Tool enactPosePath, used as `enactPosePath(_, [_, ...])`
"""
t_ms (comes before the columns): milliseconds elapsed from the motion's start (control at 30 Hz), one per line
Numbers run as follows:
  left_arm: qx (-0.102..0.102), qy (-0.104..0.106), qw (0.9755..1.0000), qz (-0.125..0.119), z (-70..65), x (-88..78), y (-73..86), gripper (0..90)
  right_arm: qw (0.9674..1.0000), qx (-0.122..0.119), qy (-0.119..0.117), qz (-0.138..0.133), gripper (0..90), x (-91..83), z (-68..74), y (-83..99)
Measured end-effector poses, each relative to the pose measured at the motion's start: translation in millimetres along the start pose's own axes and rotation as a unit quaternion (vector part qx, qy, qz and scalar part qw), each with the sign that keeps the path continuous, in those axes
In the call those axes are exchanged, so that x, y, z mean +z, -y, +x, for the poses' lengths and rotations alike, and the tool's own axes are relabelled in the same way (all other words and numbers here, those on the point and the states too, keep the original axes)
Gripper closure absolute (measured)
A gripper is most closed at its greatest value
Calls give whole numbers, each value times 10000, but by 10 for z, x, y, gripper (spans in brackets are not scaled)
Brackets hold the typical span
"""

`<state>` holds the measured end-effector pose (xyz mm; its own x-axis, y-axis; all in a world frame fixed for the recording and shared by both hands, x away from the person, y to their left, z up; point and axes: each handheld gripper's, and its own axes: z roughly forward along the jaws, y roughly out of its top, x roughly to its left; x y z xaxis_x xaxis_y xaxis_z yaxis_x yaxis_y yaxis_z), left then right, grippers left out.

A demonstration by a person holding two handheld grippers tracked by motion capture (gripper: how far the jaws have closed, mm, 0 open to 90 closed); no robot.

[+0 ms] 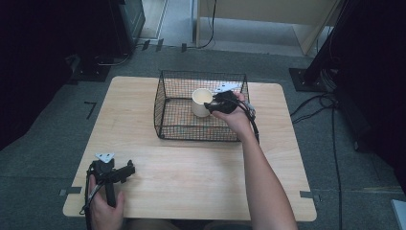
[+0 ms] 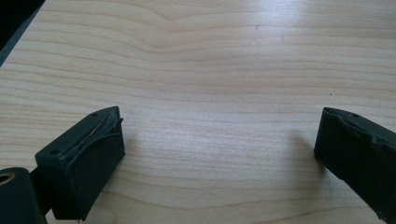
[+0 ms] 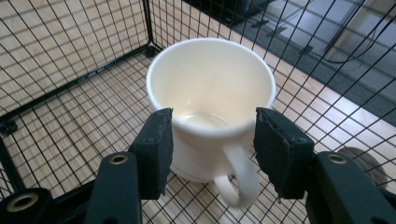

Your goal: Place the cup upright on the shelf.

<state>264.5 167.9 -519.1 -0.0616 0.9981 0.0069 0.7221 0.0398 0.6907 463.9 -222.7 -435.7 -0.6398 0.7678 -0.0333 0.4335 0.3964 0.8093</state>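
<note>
Pale wood table [image 1: 191, 177] on grey carpet, black wire basket [image 1: 165, 103] at far centre. White mug [image 3: 210, 93] upright inside basket. My right gripper [image 3: 212, 140] reaches in over near rim; jaws set wide, one each side of mug w/ handle toward me, pads beside wall, contact unclear. Right forearm stretched forward. Left gripper [image 2: 219, 140] low over near-left table, jaws wide apart, nothing between, hand at table edge.

A light wooden table [image 1: 191, 167] is set on a grey carpeted floor [image 1: 43, 158]. Black cables [image 1: 330, 124] are laid across the floor at the right, and a dark stand base [image 1: 91, 69] is seen beyond the table's far left corner.
</note>
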Motion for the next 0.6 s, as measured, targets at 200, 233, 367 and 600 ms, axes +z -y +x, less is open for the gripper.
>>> enactPosePath(200, [5,3,10000,-11,-1,1,0,18,9997,69,82,-236,415,-37,36,-61])
enactPosePath(233, [5,3,10000,-11,-1,1,0,17,9994,78,87,-315,416,-52,41,-79])
enactPosePath(367, [16,3,10000,-1,1,0,0,18,9979,91,38,-638,390,-156,55,-188])
enactPosePath(600, [-5,6,10000,-13,-2,2,0,18,9972,251,15,-709,269,-305,89,-278])
